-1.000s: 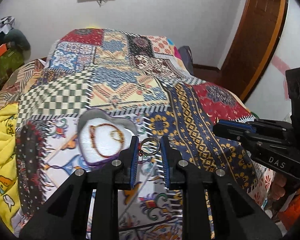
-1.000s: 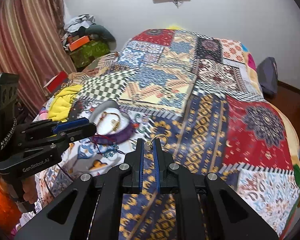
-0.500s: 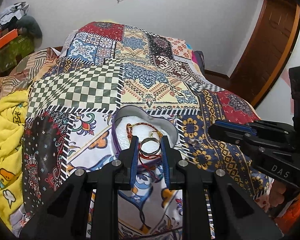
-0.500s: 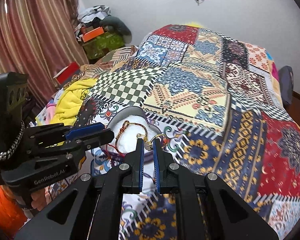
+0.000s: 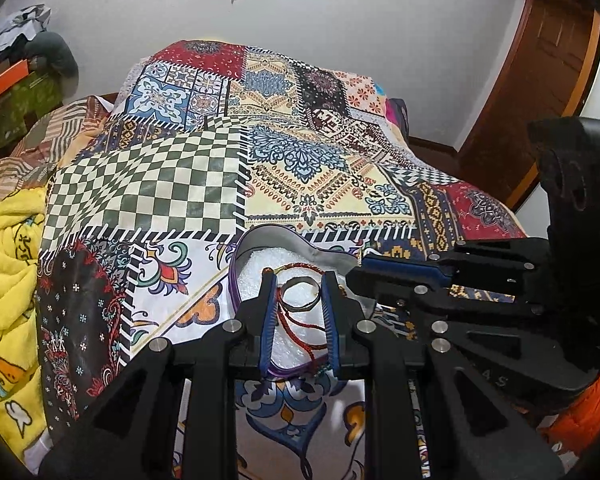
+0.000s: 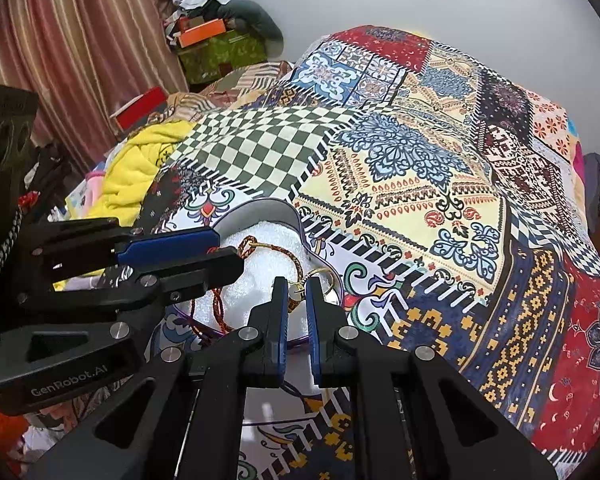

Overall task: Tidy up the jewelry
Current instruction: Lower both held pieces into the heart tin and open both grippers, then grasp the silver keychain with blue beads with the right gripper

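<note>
Left gripper (image 5: 299, 286) jaws grasping a metal ring (image 5: 300, 294) over the heart-shaped tray (image 5: 284, 240), right gripper (image 6: 296, 294) jaws clenched on a gold ring (image 6: 327, 280), patchwork bed (image 6: 420, 160).

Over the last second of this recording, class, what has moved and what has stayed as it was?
Both grippers have carried their jewelry leftward from the blue-and-gold patch to above the heart-shaped box. The left gripper keeps the silver ring between its fingers; the right gripper stays clamped on the gold ring. The braided bracelet remains in the box, and the patchwork bedspread is unchanged.
</note>
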{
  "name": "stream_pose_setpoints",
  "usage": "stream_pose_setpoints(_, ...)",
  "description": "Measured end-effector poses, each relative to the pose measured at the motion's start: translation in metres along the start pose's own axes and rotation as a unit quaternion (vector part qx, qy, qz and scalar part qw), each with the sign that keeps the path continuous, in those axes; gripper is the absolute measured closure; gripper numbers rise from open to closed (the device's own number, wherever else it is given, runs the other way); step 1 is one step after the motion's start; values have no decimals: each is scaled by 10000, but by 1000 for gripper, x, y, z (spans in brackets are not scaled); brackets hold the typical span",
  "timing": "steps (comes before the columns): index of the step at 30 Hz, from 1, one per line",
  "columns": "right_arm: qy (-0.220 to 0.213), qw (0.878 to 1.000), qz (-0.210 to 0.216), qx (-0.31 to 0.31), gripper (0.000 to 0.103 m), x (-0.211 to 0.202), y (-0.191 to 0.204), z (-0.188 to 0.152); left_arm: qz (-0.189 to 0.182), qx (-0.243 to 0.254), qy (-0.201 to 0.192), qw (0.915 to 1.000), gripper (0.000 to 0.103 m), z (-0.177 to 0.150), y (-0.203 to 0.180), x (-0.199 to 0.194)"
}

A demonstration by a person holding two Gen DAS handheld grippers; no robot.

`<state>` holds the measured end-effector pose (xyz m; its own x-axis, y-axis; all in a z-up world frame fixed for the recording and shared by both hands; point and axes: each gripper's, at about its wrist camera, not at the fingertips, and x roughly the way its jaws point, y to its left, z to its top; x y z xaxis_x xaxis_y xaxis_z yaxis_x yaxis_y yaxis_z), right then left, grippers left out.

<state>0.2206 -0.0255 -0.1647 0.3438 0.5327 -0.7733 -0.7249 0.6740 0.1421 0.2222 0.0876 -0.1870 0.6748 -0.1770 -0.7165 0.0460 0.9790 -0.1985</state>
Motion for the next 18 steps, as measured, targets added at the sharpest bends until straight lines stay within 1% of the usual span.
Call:
stream_pose_setpoints(9,119,9999,8,-103,95,4,3,-2,-7,-122,42,9999,83,1,6,6)
stream_pose_setpoints(14,205,9997,39,-100,95,4,3,-1,50,-102,-33,9999,82,2,6,-5)
stream_pose_setpoints(18,194,9998,66,-74,85,-1,4,-1,120,-100,-99,9998,81,2,8,-17)
